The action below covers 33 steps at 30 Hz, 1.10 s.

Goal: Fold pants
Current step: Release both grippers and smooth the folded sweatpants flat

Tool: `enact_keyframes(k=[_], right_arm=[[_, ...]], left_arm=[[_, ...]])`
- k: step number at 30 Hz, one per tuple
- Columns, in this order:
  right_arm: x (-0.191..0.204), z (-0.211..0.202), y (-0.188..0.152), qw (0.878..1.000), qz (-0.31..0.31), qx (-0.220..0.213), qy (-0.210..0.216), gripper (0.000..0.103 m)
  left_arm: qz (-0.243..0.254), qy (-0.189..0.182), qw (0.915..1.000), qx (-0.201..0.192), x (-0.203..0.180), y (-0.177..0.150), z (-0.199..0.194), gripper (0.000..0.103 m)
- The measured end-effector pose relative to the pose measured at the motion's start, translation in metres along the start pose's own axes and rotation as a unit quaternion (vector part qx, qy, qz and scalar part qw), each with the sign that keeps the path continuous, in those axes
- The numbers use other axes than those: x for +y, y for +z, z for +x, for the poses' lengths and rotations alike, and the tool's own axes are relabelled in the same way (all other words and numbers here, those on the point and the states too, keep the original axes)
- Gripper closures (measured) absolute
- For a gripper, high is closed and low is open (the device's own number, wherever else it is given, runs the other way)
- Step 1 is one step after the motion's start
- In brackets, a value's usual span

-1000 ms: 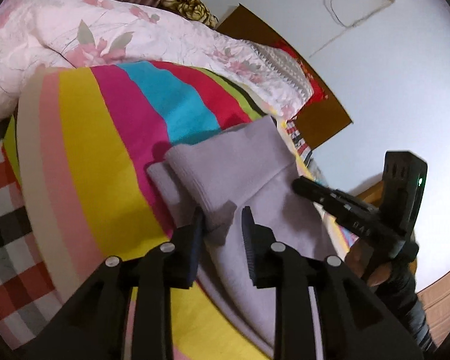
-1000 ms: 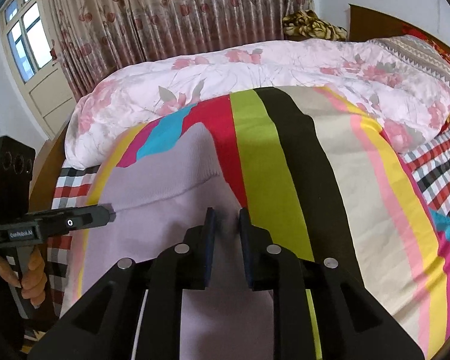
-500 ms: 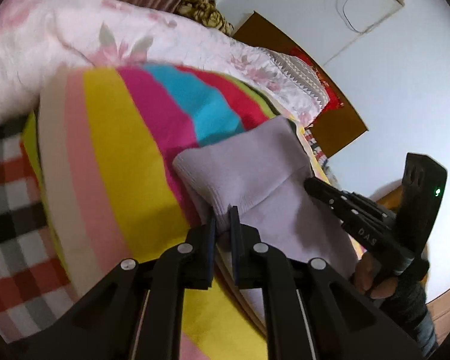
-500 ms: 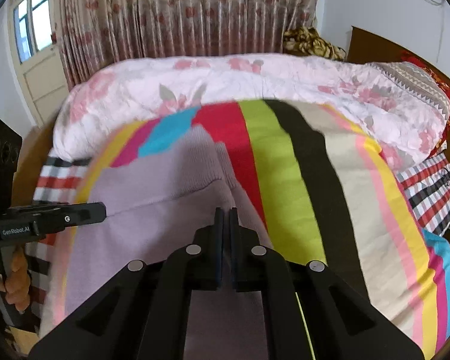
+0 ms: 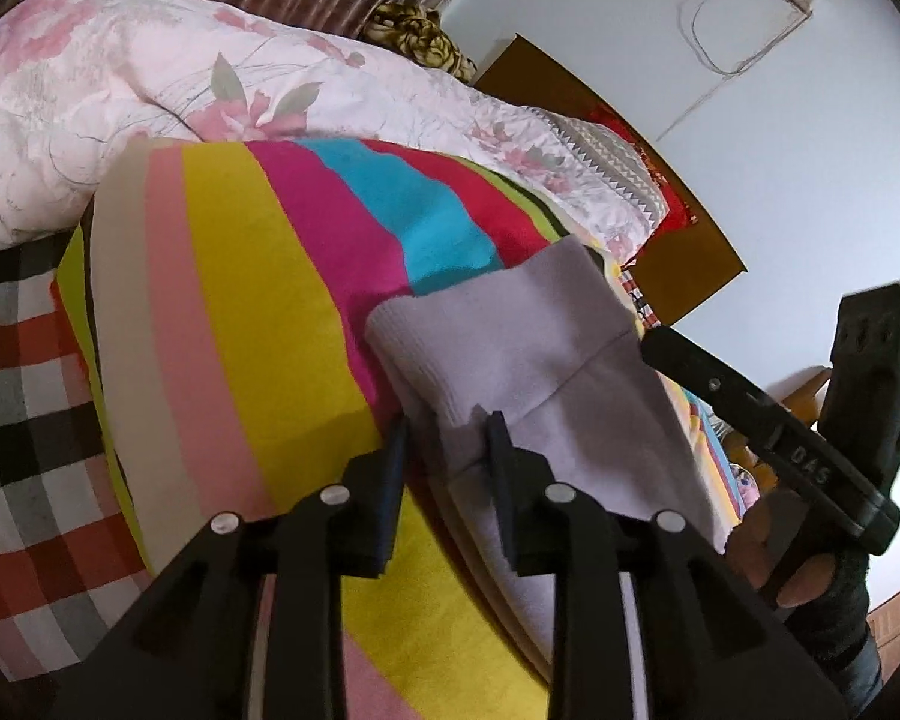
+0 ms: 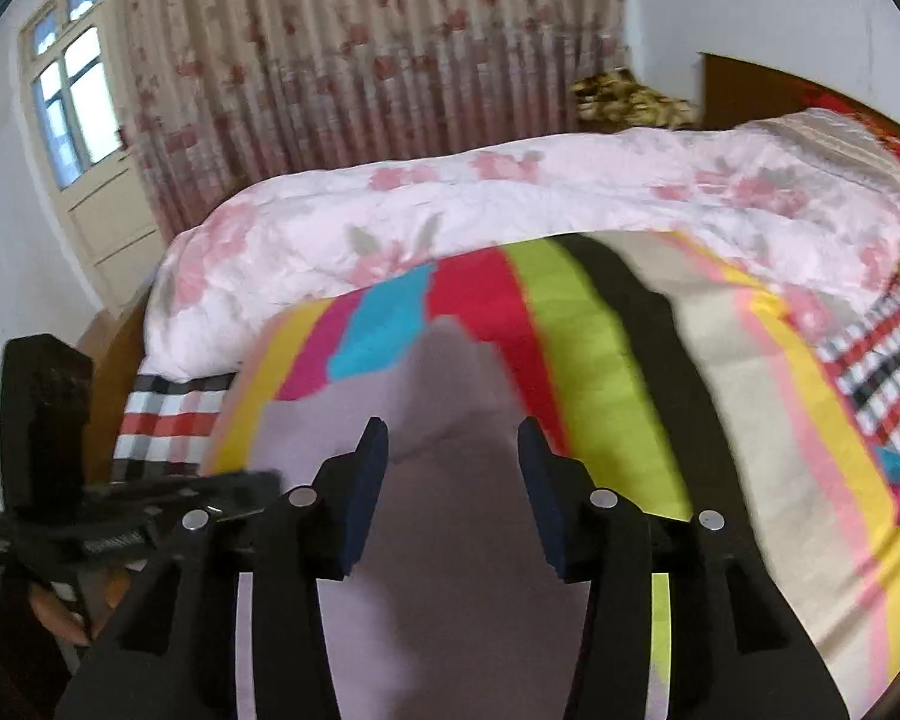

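While the lilac pants (image 5: 528,354) lie folded on the striped blanket (image 5: 240,312), the left gripper (image 5: 444,438) sits at their near-left edge, jaws opening with a fold of lilac cloth between the pads; pads stand clear of it. In the right wrist view, the right gripper (image 6: 453,450) hangs over the pants, jaws opening, fingers well apart, cloth below them, not pinched (frame blurred). Pants occupy the centre to 6 o'clock there, with the blanket's stripes from 10 through 4 o'clock. Floral quilt (image 6: 510,204) lies beyond at 12 o'clock. Checked sheet (image 5: 18,408) shows at 9 o'clock in the left view.
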State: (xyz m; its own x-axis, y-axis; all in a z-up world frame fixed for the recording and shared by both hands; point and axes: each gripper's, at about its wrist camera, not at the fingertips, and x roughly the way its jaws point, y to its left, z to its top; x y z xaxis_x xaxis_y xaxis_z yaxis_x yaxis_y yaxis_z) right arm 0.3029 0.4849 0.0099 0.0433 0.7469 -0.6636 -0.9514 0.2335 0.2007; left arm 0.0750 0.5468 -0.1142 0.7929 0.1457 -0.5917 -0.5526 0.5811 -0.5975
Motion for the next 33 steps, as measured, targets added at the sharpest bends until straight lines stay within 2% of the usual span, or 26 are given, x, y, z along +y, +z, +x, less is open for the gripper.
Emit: enact_keyframes(k=[1, 2, 3, 5, 6, 8, 9, 10, 11, 13, 14, 17, 20, 22, 23, 26, 29, 30, 33], right_arm=[[0.000, 0.011, 0.000, 1.000, 0.003, 0.021, 0.008, 0.065], [-0.003, 0.028, -0.002, 0.998, 0.004, 0.055, -0.016, 0.071], [-0.006, 0.031, -0.003, 0.998, 0.009, 0.058, -0.019, 0.071], [-0.013, 0.027, -0.002, 0.998, 0.036, 0.050, -0.006, 0.072], [-0.015, 0.018, 0.000, 0.998, 0.049, 0.038, -0.013, 0.071], [-0.012, -0.008, -0.001, 0.997, 0.053, 0.009, -0.047, 0.059], [-0.013, -0.030, -0.003, 0.997, 0.052, -0.005, -0.050, 0.056], [-0.015, -0.048, -0.008, 0.998, 0.046, -0.010, -0.043, 0.045], [-0.019, -0.066, -0.014, 0.998, 0.037, -0.012, -0.045, 0.040], [-0.037, -0.110, -0.036, 0.996, 0.021, -0.011, -0.083, 0.040], [-0.046, -0.124, -0.045, 0.995, 0.021, -0.004, -0.094, 0.040], [-0.088, -0.167, -0.084, 0.988, 0.046, 0.025, -0.148, 0.043], [-0.112, -0.199, -0.130, 0.979, 0.120, 0.038, -0.157, 0.047], [-0.089, -0.215, -0.161, 0.979, 0.121, 0.042, -0.161, 0.050], [-0.075, -0.221, -0.170, 0.980, 0.113, 0.040, -0.160, 0.055], [0.002, -0.231, -0.195, 0.991, 0.064, 0.029, -0.113, 0.065], [0.058, -0.227, -0.208, 0.997, 0.017, 0.032, -0.062, 0.067], [0.070, -0.222, -0.210, 0.998, 0.005, 0.036, -0.057, 0.067], [0.095, -0.204, -0.213, 0.995, -0.045, 0.048, -0.075, 0.069]], left_arm=[[0.002, 0.002, 1.0000, -0.001, 0.000, 0.000, 0.001, 0.074], [0.005, 0.004, 1.0000, -0.002, 0.000, 0.000, 0.002, 0.073], [0.005, 0.005, 1.0000, -0.001, 0.001, 0.000, 0.004, 0.073], [0.007, 0.005, 1.0000, 0.001, 0.001, 0.001, 0.006, 0.072], [0.009, 0.009, 0.9999, 0.002, 0.000, 0.002, 0.005, 0.071], [0.008, 0.026, 0.9996, -0.002, -0.004, 0.003, -0.003, 0.066], [0.007, 0.039, 0.9991, -0.014, -0.008, 0.002, -0.012, 0.061], [0.010, 0.046, 0.9985, -0.027, -0.011, 0.002, -0.021, 0.053], [0.023, 0.048, 0.9973, -0.050, -0.018, 0.001, -0.037, 0.047], [0.051, 0.039, 0.9945, -0.083, -0.033, -0.005, -0.064, 0.023], [0.062, 0.028, 0.9942, -0.083, -0.040, -0.009, -0.070, 0.021], [0.112, -0.012, 0.9928, -0.040, -0.065, -0.027, -0.069, 0.018], [0.161, -0.037, 0.9862, 0.006, -0.091, -0.052, -0.053, 0.018], [0.172, -0.038, 0.9841, 0.025, -0.100, -0.064, -0.045, 0.018], [0.173, -0.042, 0.9835, 0.034, -0.102, -0.071, -0.043, 0.018], [0.161, -0.044, 0.9847, 0.048, -0.100, -0.083, -0.043, 0.018], [0.144, -0.050, 0.9870, 0.052, -0.095, -0.093, -0.052, 0.018], [0.141, -0.049, 0.9874, 0.052, -0.093, -0.096, -0.057, 0.018], [0.138, -0.040, 0.9885, 0.048, -0.086, -0.102, -0.071, 0.018]])
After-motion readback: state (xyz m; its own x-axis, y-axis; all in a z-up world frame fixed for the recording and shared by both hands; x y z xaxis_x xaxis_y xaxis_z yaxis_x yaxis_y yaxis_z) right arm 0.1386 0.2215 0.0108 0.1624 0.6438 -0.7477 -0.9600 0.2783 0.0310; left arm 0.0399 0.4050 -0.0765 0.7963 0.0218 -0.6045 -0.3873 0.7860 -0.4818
